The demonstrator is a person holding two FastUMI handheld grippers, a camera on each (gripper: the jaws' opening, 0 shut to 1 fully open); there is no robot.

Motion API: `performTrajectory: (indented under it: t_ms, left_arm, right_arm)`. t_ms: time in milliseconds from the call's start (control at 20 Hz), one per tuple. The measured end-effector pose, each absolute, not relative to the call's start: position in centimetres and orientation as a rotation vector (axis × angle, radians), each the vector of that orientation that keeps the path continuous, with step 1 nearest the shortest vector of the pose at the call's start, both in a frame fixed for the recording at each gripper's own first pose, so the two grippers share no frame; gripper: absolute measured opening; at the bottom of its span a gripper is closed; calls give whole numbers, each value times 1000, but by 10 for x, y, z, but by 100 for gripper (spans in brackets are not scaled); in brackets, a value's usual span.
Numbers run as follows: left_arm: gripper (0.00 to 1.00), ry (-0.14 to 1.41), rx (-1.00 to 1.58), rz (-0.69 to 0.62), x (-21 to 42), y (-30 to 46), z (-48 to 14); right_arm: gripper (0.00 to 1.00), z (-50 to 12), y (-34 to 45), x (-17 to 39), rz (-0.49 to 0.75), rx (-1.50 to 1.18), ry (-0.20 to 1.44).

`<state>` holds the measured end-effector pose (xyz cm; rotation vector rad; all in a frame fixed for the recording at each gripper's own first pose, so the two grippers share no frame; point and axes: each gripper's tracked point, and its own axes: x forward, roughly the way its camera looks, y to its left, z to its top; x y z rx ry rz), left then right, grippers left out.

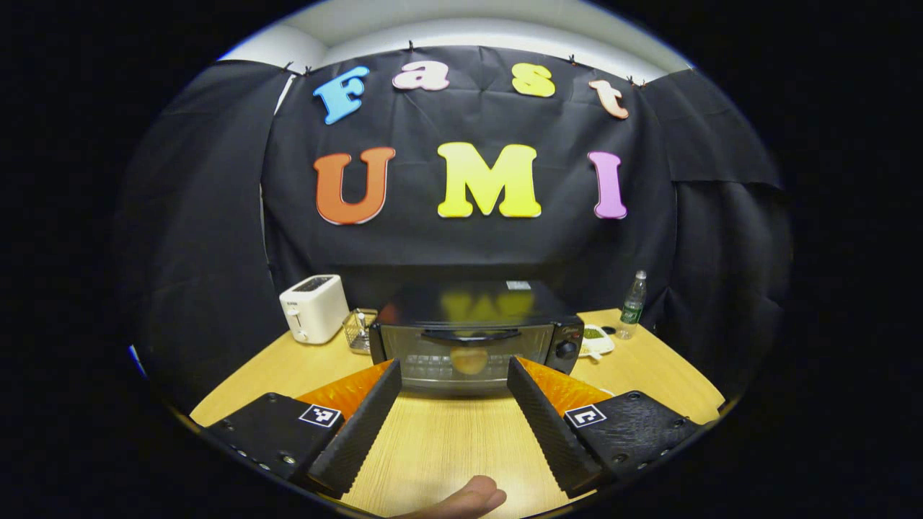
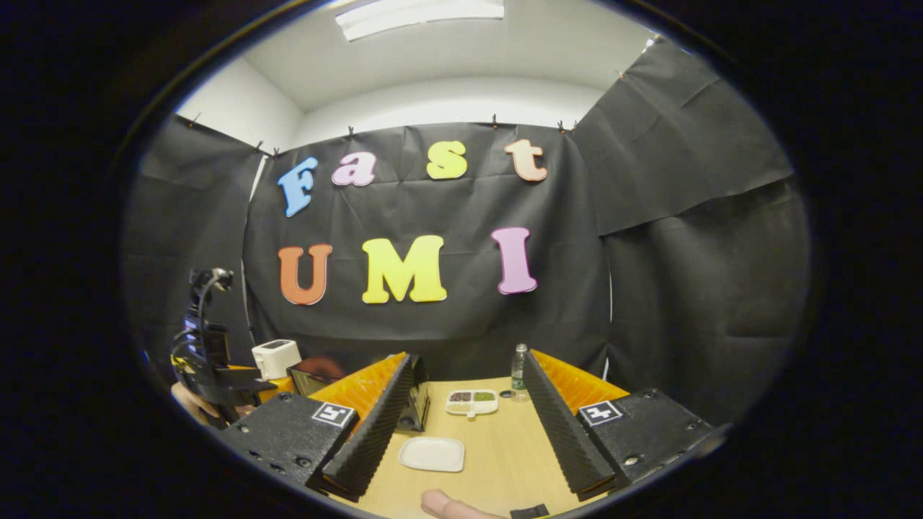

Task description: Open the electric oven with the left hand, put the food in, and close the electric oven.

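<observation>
At table centre: black electric oven point(image 1: 472, 339), door closed, round food point(image 1: 469, 360) visible behind the glass. Left gripper point(image 1: 454, 375) before it, jaws spread, empty. Right gripper point(image 2: 472, 389) likewise spread, empty, above a white plate point(image 2: 432, 454).

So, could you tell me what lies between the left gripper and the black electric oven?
Bare wooden table, in the left gripper view, between the left gripper and oven.

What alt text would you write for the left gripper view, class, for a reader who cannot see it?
A closed black electric oven with a glass door sits on a light wooden table, straight ahead of the open left tongs, which hold nothing. A white toaster stands to its left, and a clear plastic bottle with a green label to its right.
</observation>
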<state>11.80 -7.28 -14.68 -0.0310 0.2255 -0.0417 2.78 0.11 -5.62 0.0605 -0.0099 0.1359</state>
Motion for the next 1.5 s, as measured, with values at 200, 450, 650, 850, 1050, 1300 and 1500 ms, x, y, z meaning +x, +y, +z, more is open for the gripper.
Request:
performTrajectory:
  t_ms: [200,450,650,850,1050,1300,1500]
  left_arm:
    - [96,100,-35,-46,70,-69,-89]
    - [96,-7,-91,-73,19,-66,-45]
    - [97,-9,-47,-35,-15,-57,-50]
    - [96,-27,-29,-41,-42,-63,-47]
    - [96,-57,-23,-76,-64,-72,-42]
    - [96,-53,7,-92,-74,-75,-51]
    - [97,-40,-1,-86,-75,-72,-55]
  right_arm:
    - [93,-59,-2,15,118,71,-10]
    - [94,-66,0,-2,122,124,3]
    - [94,-71,2,-18,129,88,5]
    - [93,-65,-5,-31,99,86,-22]
    - [94,-58,-1,-41,105,62,-45]
    - [94,-63,14,-46,143,58,-31]
    - [93,-59,19,-49,149,55,-32]
